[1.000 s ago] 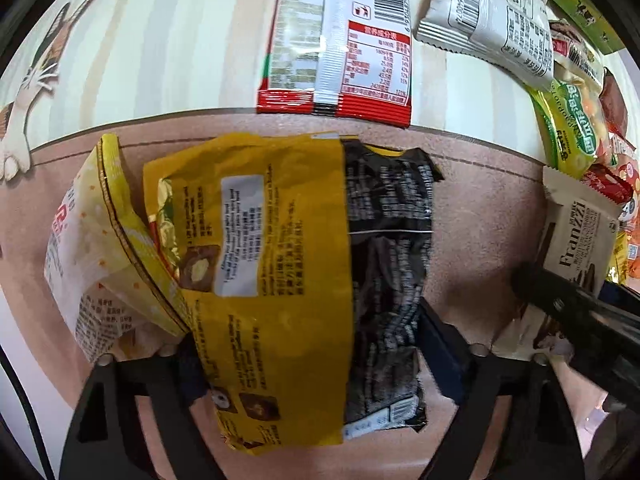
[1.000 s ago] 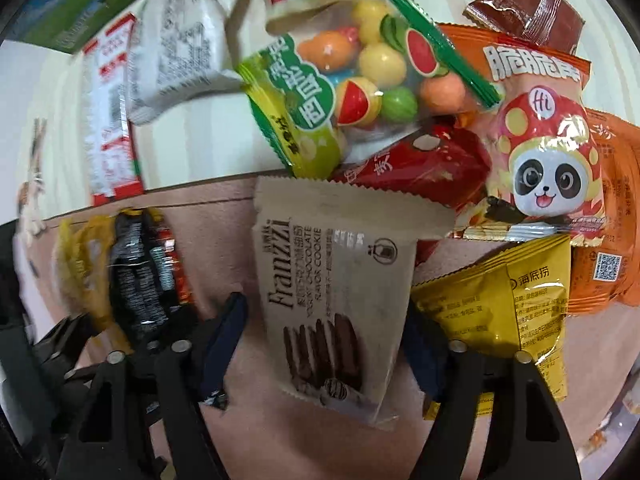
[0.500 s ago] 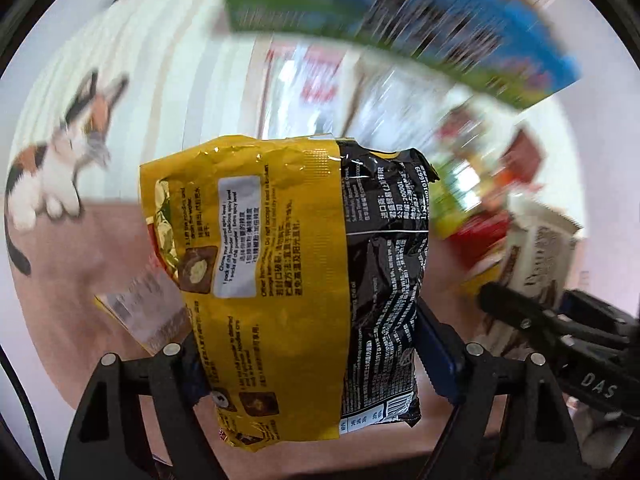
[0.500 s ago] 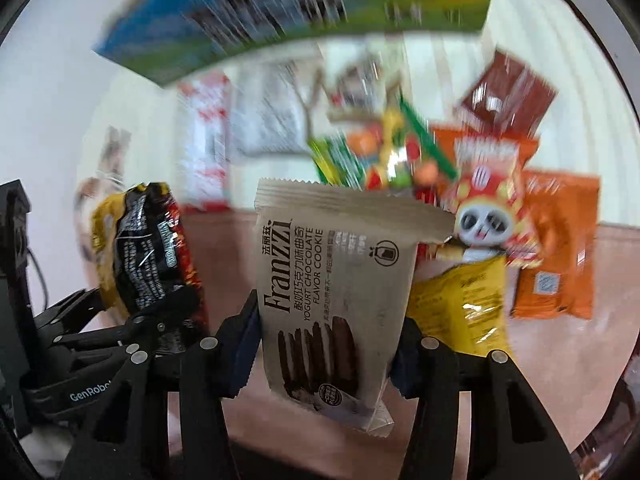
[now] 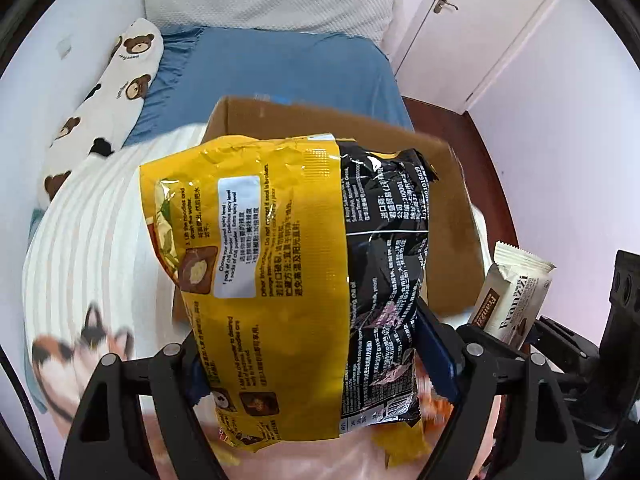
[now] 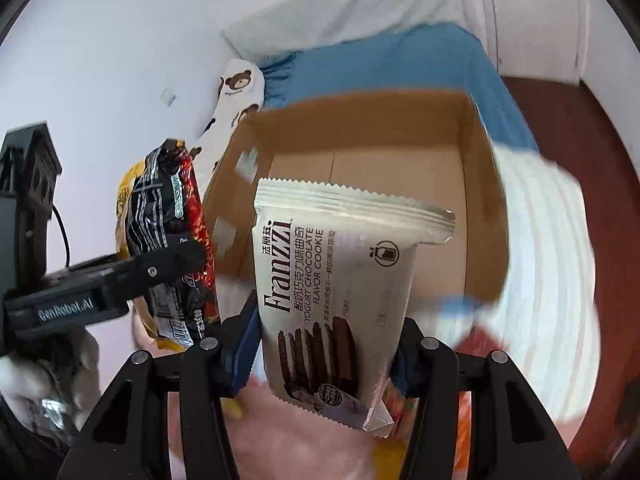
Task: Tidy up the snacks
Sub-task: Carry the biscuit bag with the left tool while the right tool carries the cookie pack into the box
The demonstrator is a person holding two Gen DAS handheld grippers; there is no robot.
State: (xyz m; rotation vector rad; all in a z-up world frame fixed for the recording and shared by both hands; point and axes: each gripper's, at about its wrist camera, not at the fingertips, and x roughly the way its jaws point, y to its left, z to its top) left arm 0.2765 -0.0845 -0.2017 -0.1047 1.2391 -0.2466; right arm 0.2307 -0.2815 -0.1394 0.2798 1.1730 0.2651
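My left gripper (image 5: 308, 364) is shut on a yellow and black noodle packet (image 5: 280, 280) and holds it up in the air. My right gripper (image 6: 324, 352) is shut on a white Franzzi cookie packet (image 6: 332, 292), also lifted. Both packets hang in front of an open brown cardboard box (image 6: 476, 216) that stands on a striped white cloth; the box (image 5: 452, 216) looks empty inside. The noodle packet (image 6: 168, 240) and left gripper show at the left of the right wrist view. The cookie packet (image 5: 516, 300) shows at the right of the left wrist view.
A bed with a blue sheet (image 5: 280, 68) and a bear-print pillow (image 5: 100, 100) lies behind the box. A white cupboard door (image 5: 460, 20) stands at the back right. Dark red floor (image 6: 580, 128) lies to the right. Blurred snack packets (image 6: 468, 400) lie below.
Both grippers have lifted their packets off the pink mat and swung upward. The view moved from the pile of snacks to the cardboard box and the bed.
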